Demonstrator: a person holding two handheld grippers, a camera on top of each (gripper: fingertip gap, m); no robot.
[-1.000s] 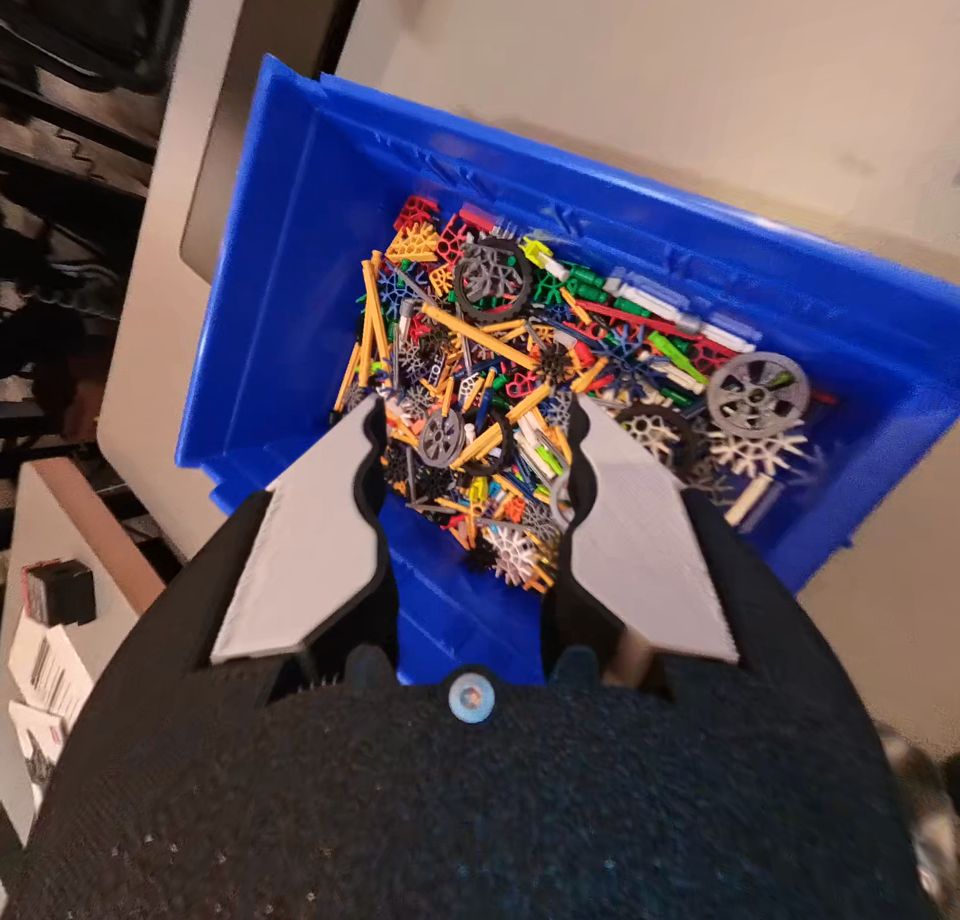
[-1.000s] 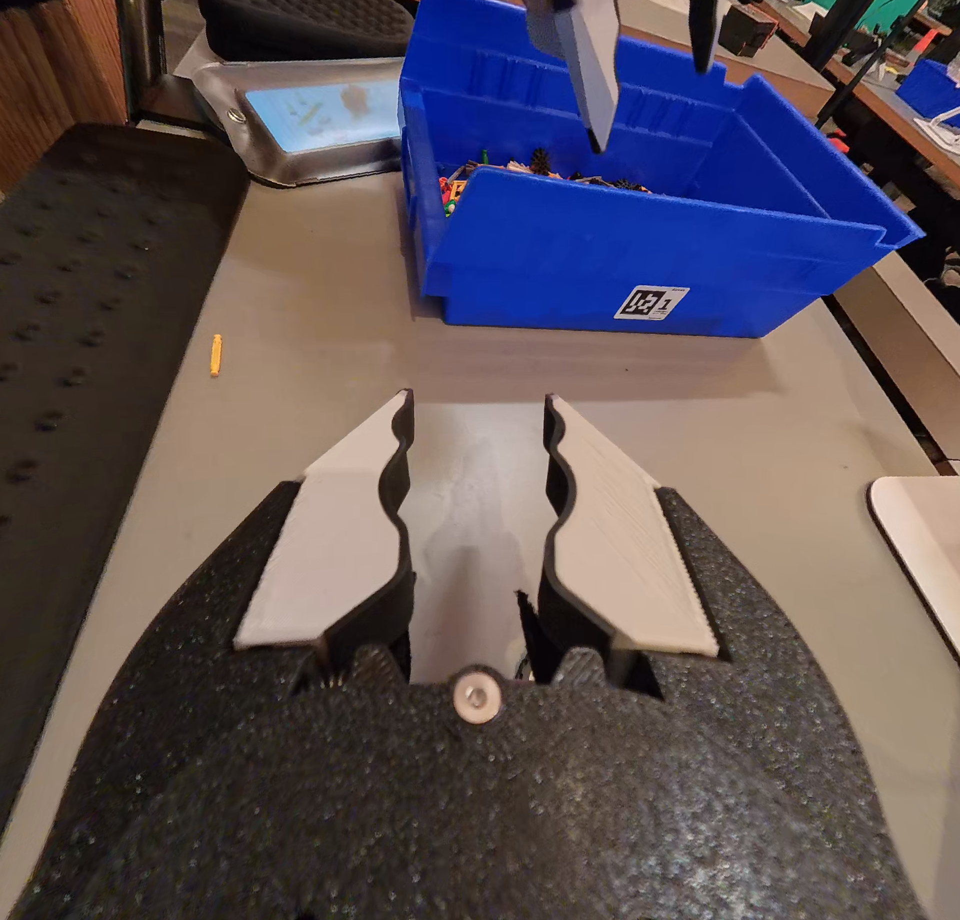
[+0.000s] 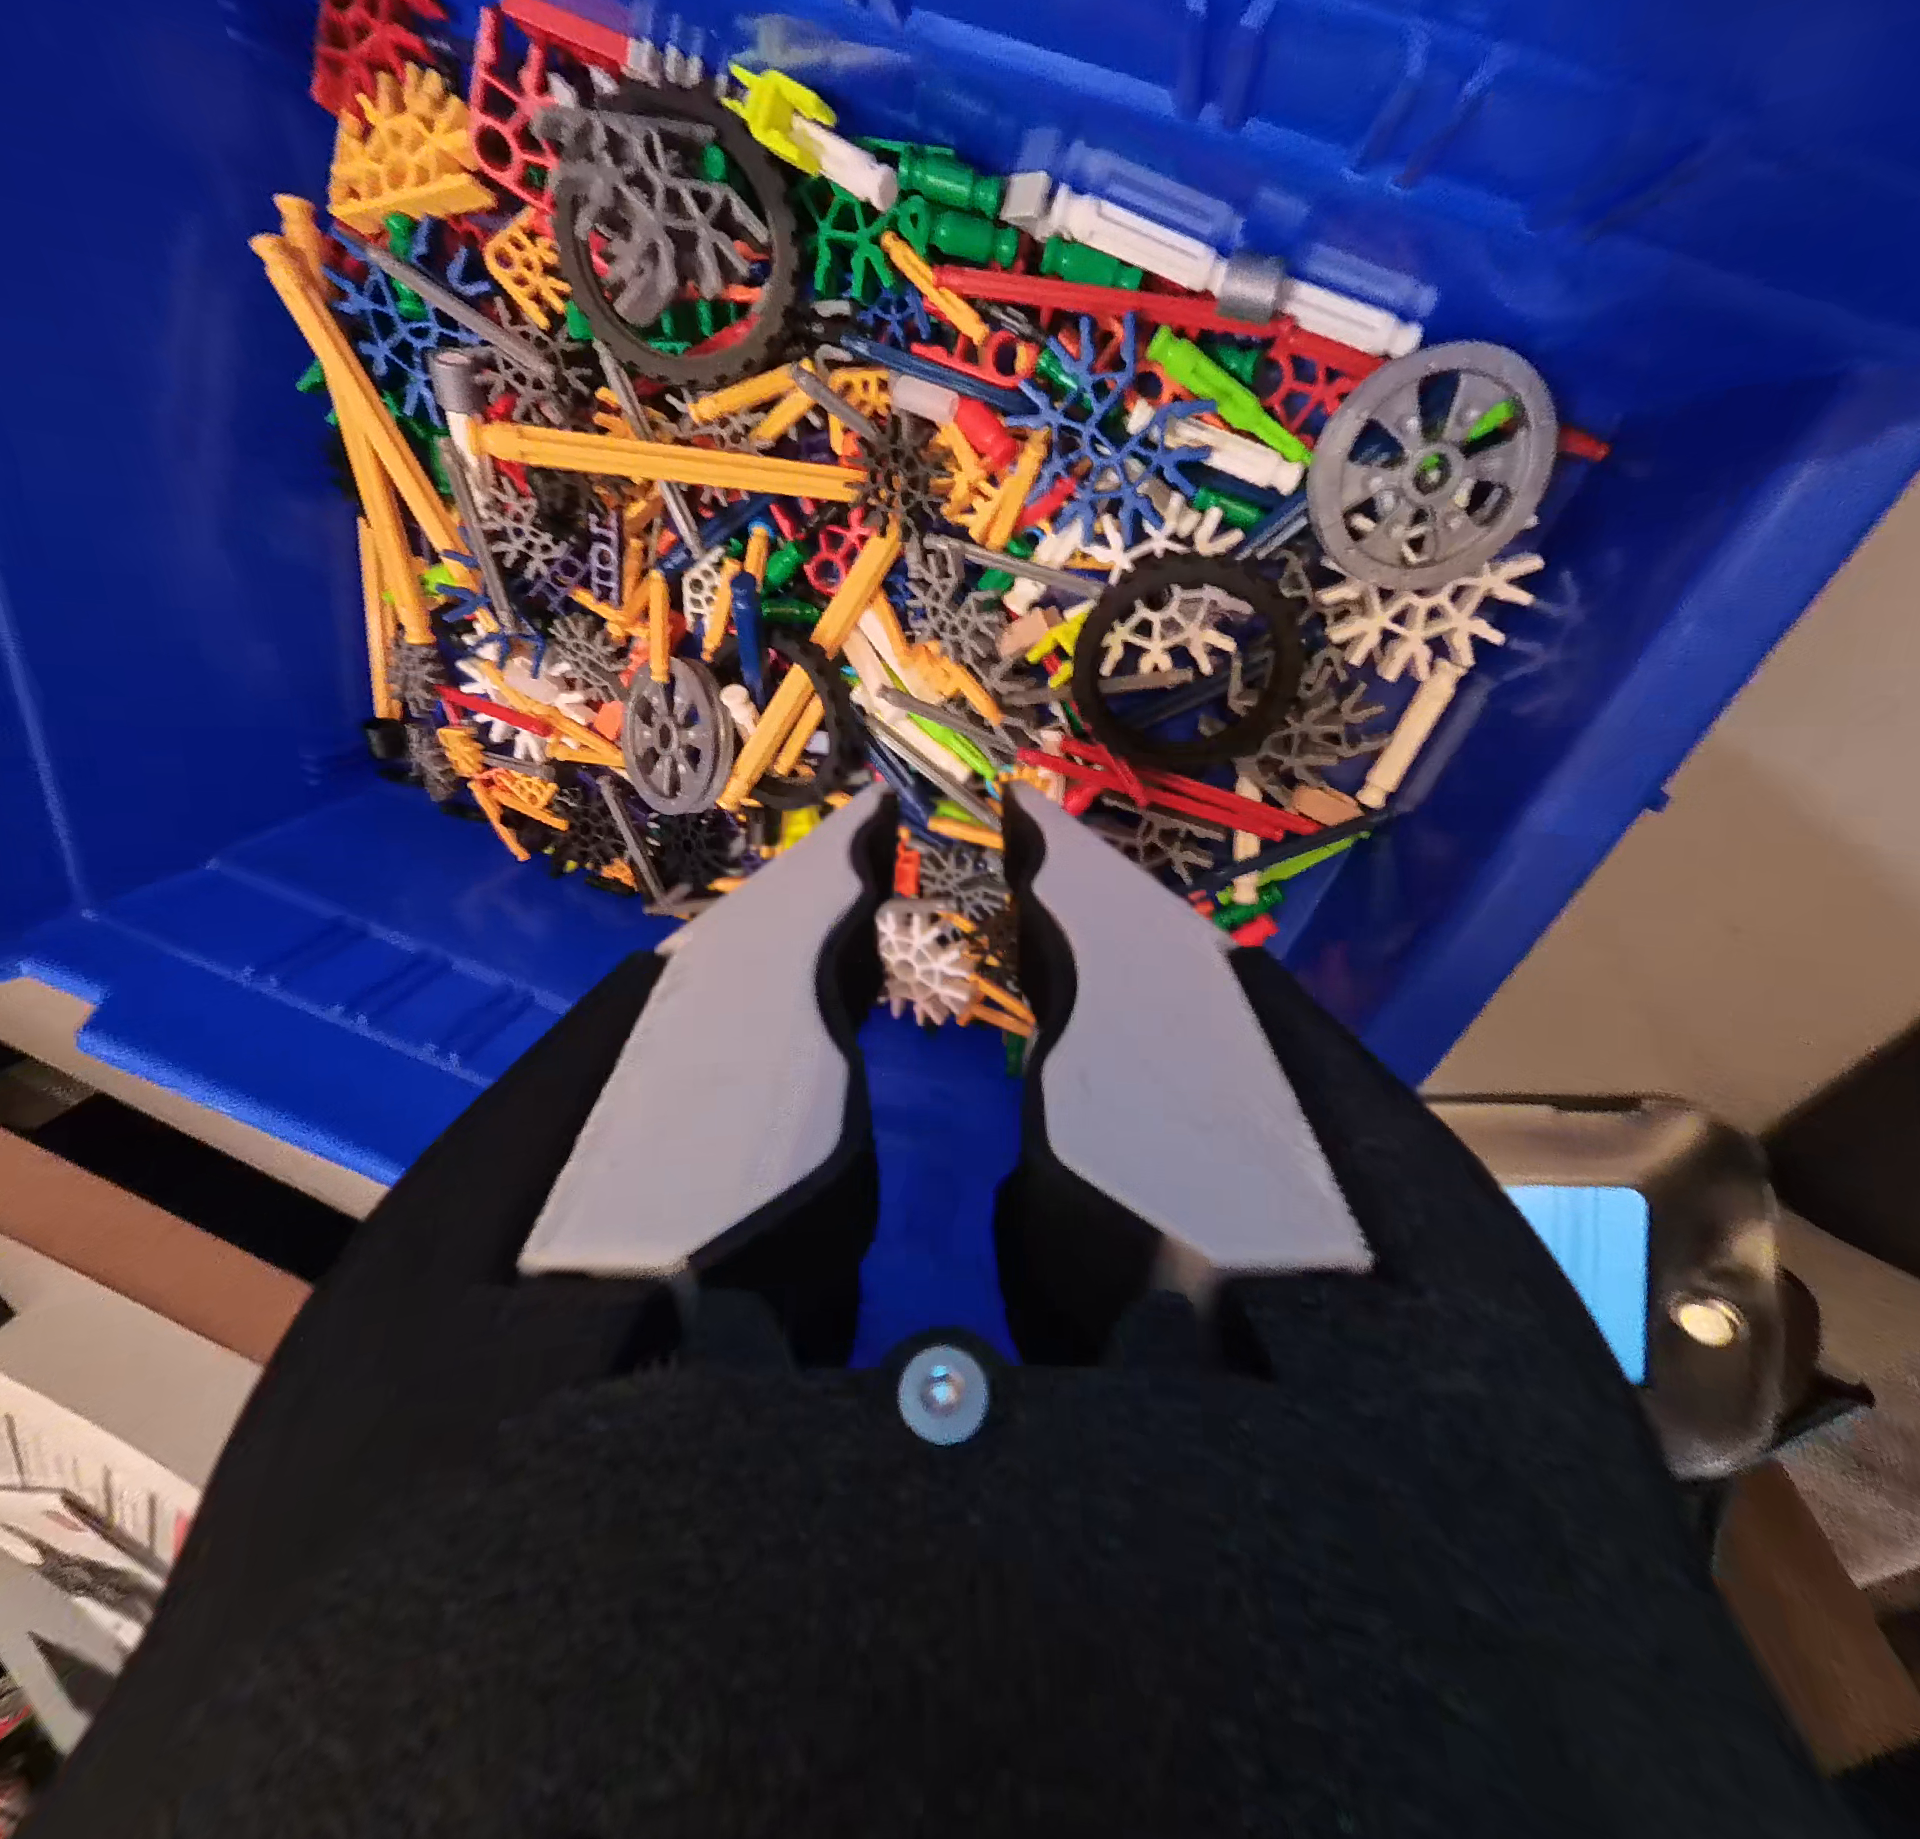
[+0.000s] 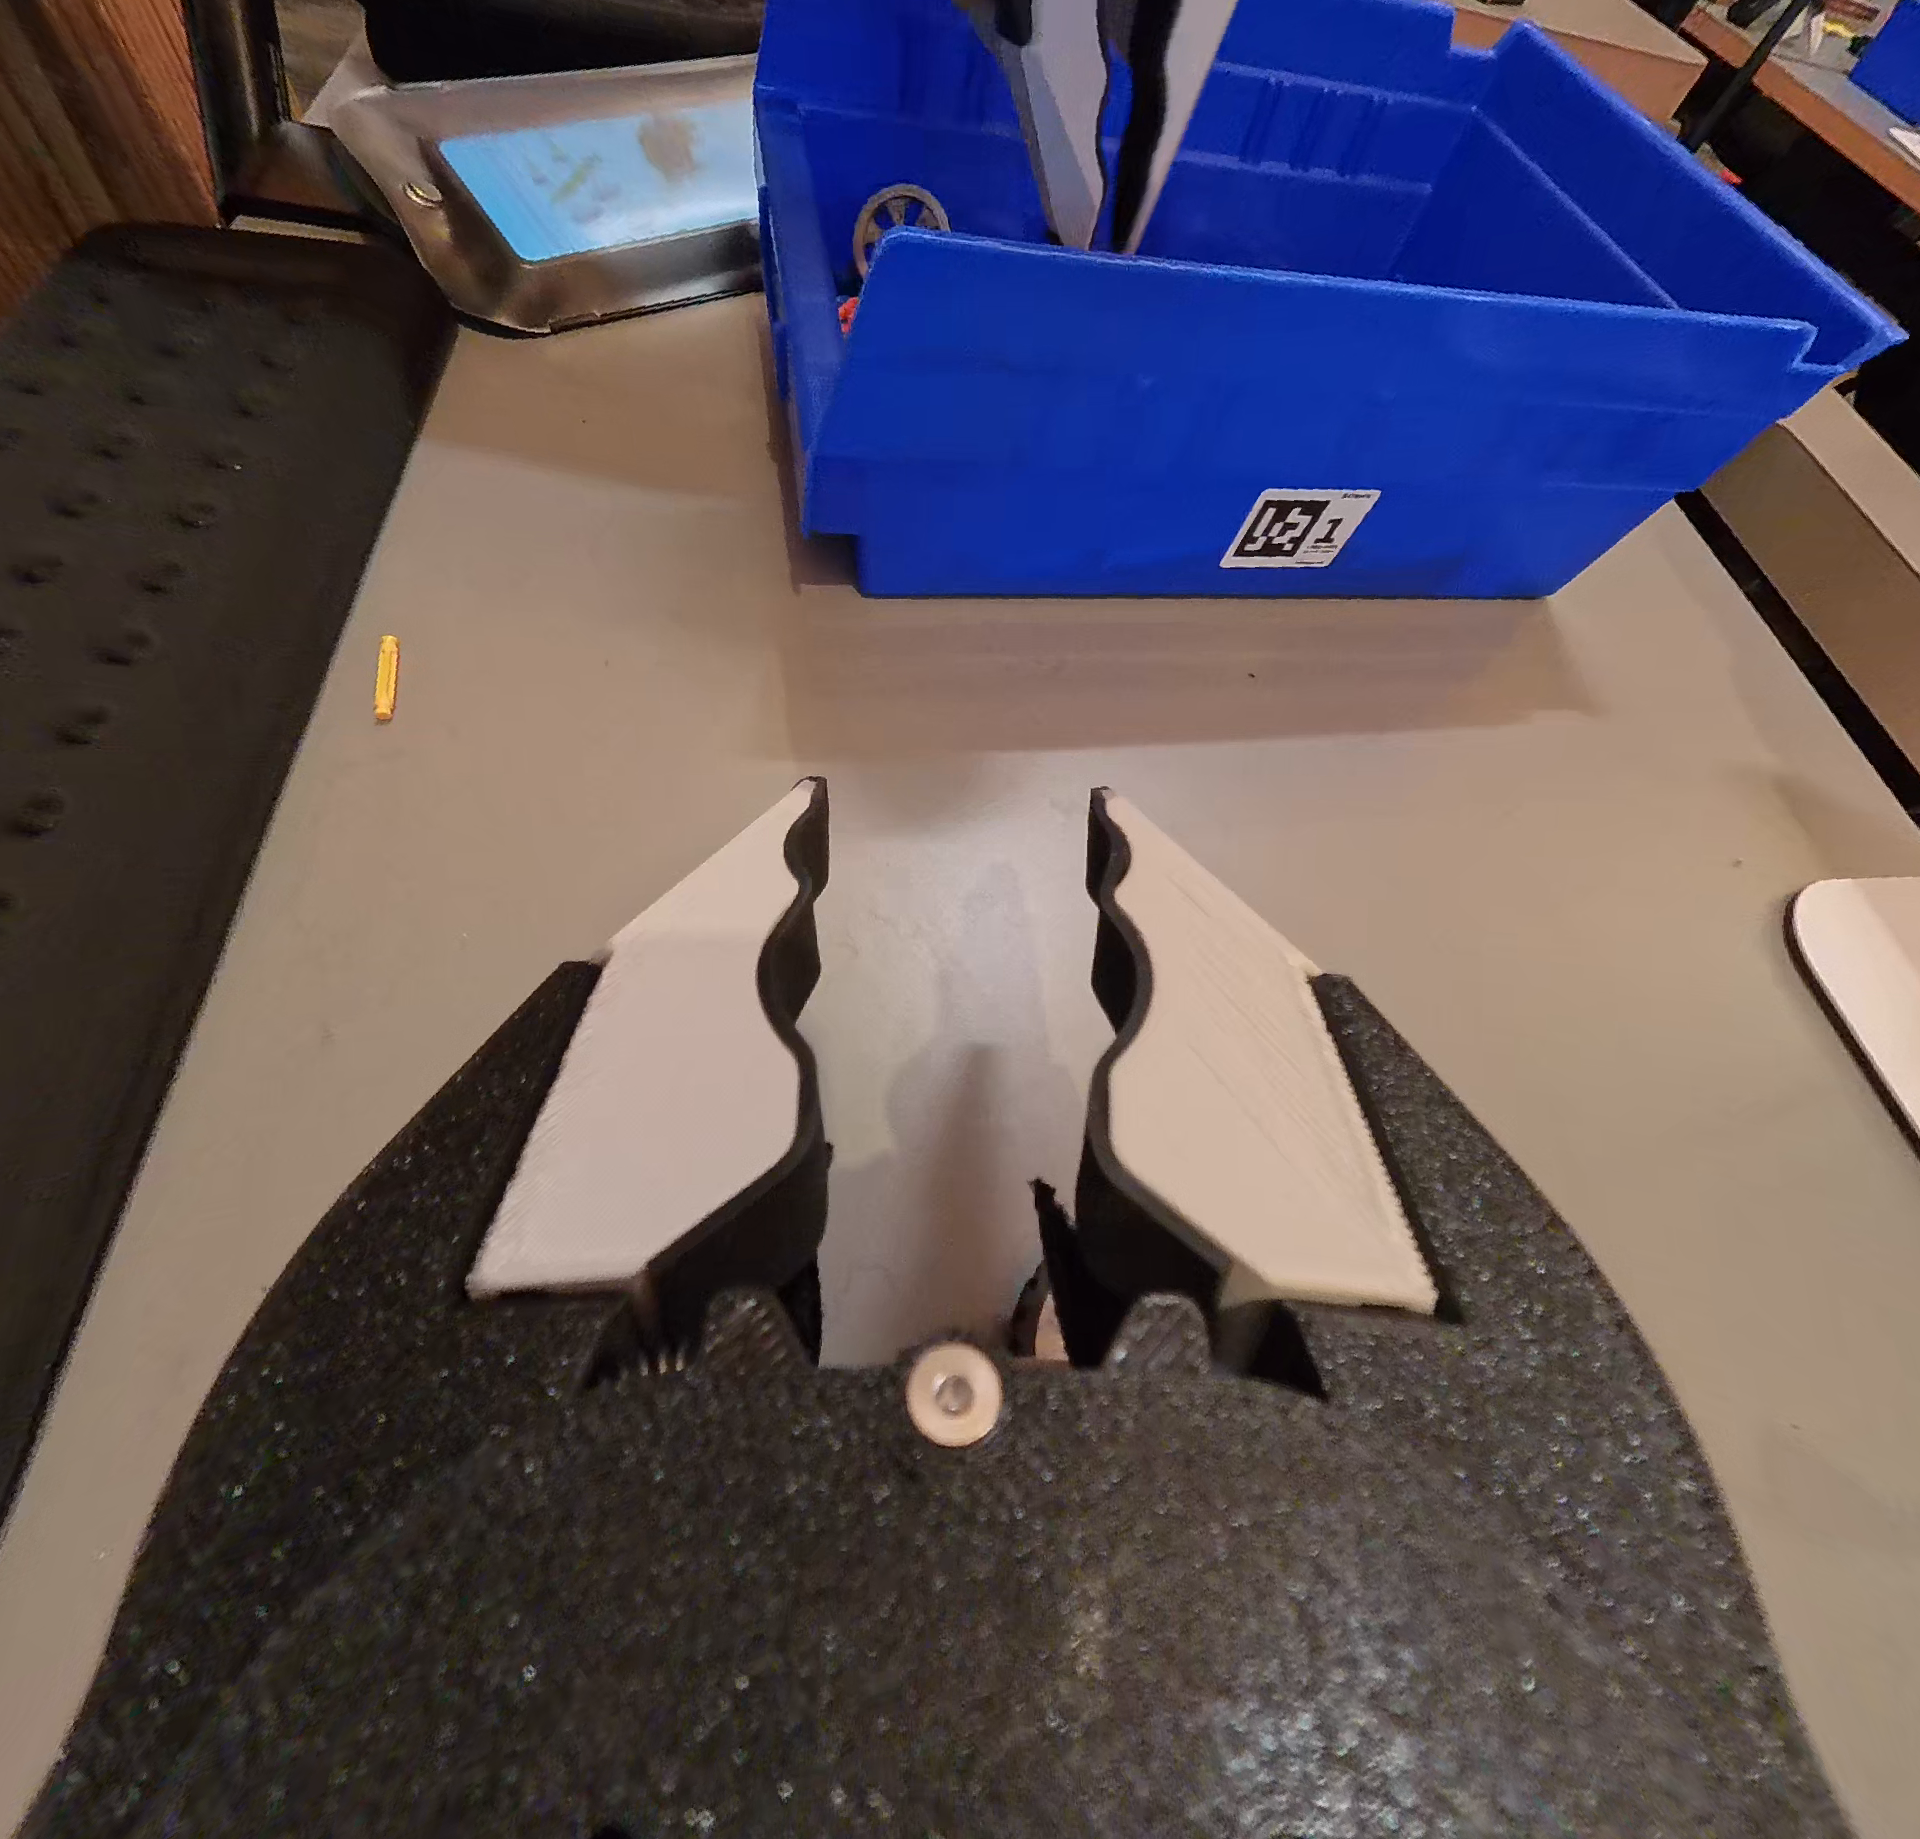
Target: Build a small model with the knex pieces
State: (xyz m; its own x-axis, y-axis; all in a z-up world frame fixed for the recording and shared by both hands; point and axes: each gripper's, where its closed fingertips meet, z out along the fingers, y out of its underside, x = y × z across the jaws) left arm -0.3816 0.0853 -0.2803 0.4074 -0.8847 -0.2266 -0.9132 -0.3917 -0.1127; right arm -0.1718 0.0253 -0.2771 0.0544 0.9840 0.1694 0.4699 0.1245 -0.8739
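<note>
A blue plastic bin (image 3: 208, 906) holds a pile of colourful construction-toy rods, connectors and wheels (image 3: 831, 542). My left gripper (image 3: 951, 802) is down inside the bin at the near edge of the pile. Its jaws are narrowed to a small gap around small orange, green and grey pieces; I cannot tell whether they grip one. In the right wrist view it (image 4: 1101, 231) dips behind the bin's (image 4: 1247, 387) front wall. My right gripper (image 4: 956, 792) is open and empty, low over the grey table in front of the bin.
A short yellow rod (image 4: 387, 677) lies loose on the table at the left, beside a black studded mat (image 4: 156, 542). A metal-framed screen device (image 4: 582, 189) lies left of the bin. A white flat object (image 4: 1860, 979) sits at the right edge. My right fingertips sit around 20 cm from my left ones.
My left gripper has dropped from above the bin into the pile and its jaws have narrowed from wide open. My right gripper has stayed open and edged slightly closer to the bin.
</note>
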